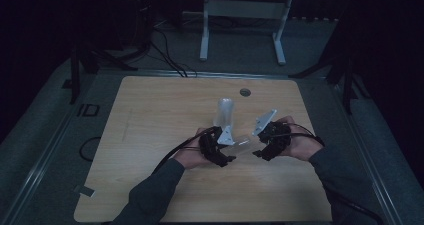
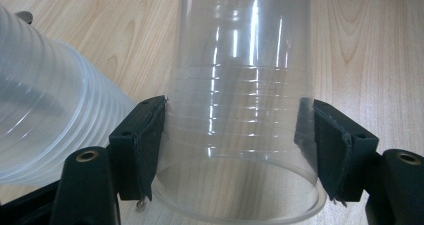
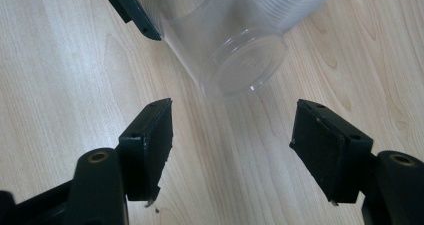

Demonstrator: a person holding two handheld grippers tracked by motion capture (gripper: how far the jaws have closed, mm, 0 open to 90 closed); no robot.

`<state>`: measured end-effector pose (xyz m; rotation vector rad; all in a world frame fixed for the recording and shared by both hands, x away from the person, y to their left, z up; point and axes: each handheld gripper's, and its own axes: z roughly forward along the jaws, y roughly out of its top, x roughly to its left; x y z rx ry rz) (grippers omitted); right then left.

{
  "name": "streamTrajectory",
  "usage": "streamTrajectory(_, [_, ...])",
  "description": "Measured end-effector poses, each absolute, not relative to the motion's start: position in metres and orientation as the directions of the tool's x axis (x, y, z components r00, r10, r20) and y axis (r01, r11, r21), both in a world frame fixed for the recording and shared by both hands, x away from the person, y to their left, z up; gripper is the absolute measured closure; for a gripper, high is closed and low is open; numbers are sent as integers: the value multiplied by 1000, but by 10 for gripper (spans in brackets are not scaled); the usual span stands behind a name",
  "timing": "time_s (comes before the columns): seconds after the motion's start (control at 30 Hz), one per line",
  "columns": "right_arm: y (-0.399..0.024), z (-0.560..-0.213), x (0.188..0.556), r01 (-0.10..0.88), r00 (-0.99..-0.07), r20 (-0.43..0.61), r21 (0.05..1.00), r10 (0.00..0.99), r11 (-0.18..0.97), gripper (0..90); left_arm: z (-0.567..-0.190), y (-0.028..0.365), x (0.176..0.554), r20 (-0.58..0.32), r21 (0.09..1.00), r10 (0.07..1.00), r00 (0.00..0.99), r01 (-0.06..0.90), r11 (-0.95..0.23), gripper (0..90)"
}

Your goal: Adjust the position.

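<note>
In my left gripper [image 1: 234,146] [image 2: 232,145] lies a clear plastic cup [image 1: 243,144] [image 2: 240,115] on its side, just above the table, with both pads pressed against its wall near the rim. The cup's base [image 3: 245,65] points toward my right gripper [image 1: 258,146] [image 3: 232,145], which stands open a short way off with bare wood between its jaws. A stack of clear cups [image 1: 224,112] [image 2: 45,110] [image 3: 290,0] stands just behind the held cup. One finger of the left gripper [image 3: 132,10] appears at the top of the right gripper view.
The wooden table [image 1: 150,135] has a grey round plug [image 1: 244,92] near its far edge. A white metal stand [image 1: 242,10] and dark cables [image 1: 165,55] lie on the floor beyond. A bit of tape [image 1: 86,190] sits at the front left corner.
</note>
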<state>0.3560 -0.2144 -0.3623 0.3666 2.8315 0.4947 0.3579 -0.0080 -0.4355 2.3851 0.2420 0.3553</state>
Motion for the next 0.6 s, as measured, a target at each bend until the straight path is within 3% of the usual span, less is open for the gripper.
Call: streamTrajectory(0.6, [-207,-363,353,156,-951,-212,298,225,942,324,-435,-10,357,202,647,242,949,56,-761,295])
